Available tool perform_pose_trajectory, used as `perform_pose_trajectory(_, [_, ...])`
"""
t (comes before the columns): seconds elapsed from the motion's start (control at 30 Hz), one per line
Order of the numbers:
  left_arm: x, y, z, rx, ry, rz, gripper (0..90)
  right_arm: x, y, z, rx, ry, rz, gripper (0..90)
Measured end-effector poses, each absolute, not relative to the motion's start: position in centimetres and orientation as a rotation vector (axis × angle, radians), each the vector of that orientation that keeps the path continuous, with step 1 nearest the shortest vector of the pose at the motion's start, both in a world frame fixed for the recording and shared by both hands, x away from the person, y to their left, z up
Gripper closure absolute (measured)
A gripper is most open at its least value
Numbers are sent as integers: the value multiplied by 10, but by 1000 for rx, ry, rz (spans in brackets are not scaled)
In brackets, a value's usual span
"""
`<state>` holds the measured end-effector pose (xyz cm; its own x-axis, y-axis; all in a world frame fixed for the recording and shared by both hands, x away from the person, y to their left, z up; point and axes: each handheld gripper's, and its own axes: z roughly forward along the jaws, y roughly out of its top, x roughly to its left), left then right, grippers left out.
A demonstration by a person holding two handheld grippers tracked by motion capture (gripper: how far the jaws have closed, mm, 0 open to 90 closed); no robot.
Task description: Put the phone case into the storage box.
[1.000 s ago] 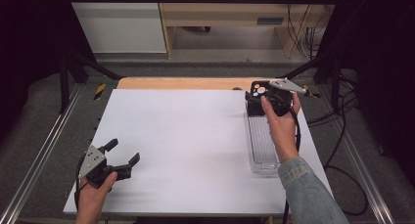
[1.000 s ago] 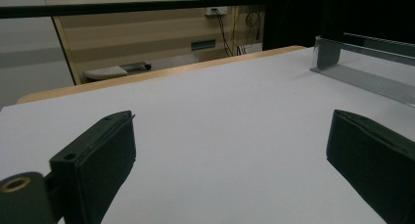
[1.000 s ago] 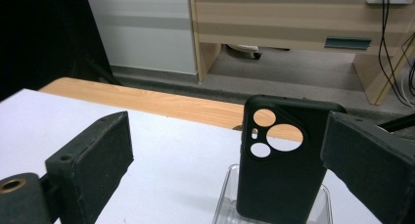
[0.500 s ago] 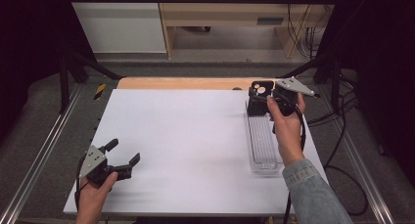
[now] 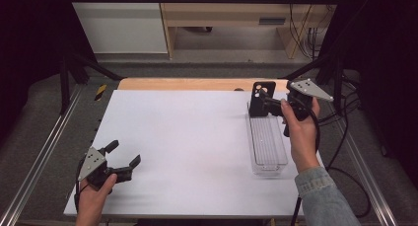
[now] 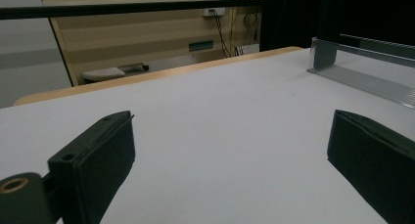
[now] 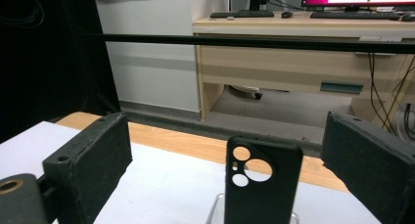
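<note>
A black phone case (image 5: pixel 261 98) with round camera holes stands upright at the far end of a clear plastic tray (image 5: pixel 268 149) on the right of the white table (image 5: pixel 197 132). My right gripper (image 5: pixel 272 105) is just right of the case, pointing at it, open. In the right gripper view the case (image 7: pixel 263 185) stands a little ahead, between the two wide-apart jaws of the right gripper (image 7: pixel 227 128), untouched. My left gripper (image 5: pixel 124 152) rests near the front left corner, open and holding nothing. In the left gripper view the left gripper (image 6: pixel 235 131) faces bare table, with the tray (image 6: pixel 362 77) far right.
A wooden strip (image 5: pixel 197 84) runs along the table's far edge. Metal rails (image 5: pixel 44 152) flank both sides. Cables (image 5: pixel 345 152) trail off the right side. Beyond the table stand a desk (image 7: pixel 303 53) and monitors.
My right gripper has drawn back to the right from the phone case, which now stands uncovered at the tray's far end. The left gripper has not moved.
</note>
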<state>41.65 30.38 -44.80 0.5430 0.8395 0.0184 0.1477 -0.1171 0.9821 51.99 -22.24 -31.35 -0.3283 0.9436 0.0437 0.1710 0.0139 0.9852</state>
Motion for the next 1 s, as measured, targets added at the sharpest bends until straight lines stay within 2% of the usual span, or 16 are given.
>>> perform_pose_trajectory(1.0, [400, 317, -446, 1579, 860, 731, 33, 482, -259, -321, 1167, 1580, 1357, 45])
